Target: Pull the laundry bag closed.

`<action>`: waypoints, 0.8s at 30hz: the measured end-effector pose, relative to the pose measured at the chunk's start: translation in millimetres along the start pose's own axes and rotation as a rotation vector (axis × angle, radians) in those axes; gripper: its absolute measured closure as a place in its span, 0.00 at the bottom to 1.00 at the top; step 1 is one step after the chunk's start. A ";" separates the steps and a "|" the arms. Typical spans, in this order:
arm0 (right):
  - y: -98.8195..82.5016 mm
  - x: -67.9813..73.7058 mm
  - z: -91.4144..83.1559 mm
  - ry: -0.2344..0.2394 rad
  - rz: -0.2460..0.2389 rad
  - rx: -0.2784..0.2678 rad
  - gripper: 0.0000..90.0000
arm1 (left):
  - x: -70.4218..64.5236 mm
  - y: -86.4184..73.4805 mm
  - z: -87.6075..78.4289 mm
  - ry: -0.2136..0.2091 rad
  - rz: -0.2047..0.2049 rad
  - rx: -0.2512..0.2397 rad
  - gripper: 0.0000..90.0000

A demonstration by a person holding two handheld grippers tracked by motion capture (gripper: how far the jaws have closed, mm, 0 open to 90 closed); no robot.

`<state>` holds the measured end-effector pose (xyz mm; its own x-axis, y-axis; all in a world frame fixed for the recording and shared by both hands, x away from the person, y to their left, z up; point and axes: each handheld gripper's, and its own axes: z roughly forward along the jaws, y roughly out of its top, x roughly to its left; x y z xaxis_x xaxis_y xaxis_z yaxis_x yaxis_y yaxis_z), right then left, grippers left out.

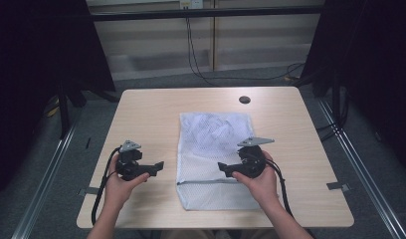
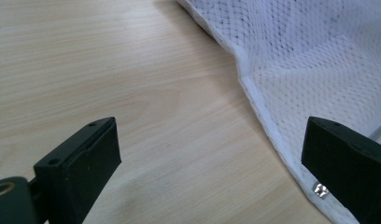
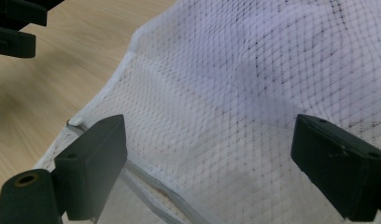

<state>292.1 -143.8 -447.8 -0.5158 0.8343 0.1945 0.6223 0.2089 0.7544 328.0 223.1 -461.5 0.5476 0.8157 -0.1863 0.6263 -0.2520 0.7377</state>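
A white mesh bag (image 1: 211, 159) lies flat on the worktop (image 1: 141, 109), in the middle and toward the near edge. Its long axis runs from the person's side to the far side. A grey zip line (image 1: 206, 182) crosses it near the person's end, so the opening probably points that way. Something pale bunches inside the far half.

The left gripper (image 1: 159, 166) hovers over bare wood just beside the bag's left edge, jaws wide apart and empty. The right gripper (image 1: 222, 167) hangs over the bag's right part, jaws also wide and holding nothing.

The likely risks: the mesh is thin and slack, so a pinch could catch both layers at once or slide off the hem. Pulling on one side alone could drag the whole bag across the smooth worktop. The small metal zip pull (image 2: 321, 190) sits close to one left jaw and could be missed or snagged.
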 end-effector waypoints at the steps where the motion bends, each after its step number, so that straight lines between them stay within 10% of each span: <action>1: 0.1 0.4 0.5 0.007 -0.004 -0.001 0.12 | -0.8 0.1 0.0 -0.011 -0.007 0.002 0.05; 14: 3.7 15.3 18.7 0.087 0.000 0.016 0.15 | -11.2 -3.1 -2.3 -0.054 -0.013 0.030 0.05; 24: 5.9 35.1 36.9 0.239 0.044 0.052 0.33 | -18.6 -7.8 -1.4 -0.080 -0.011 0.060 0.05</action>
<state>299.4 -94.4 -459.6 -0.6086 0.7001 0.3736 0.6733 0.2065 0.7099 312.2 210.7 -462.9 0.5817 0.7749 -0.2473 0.6633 -0.2759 0.6957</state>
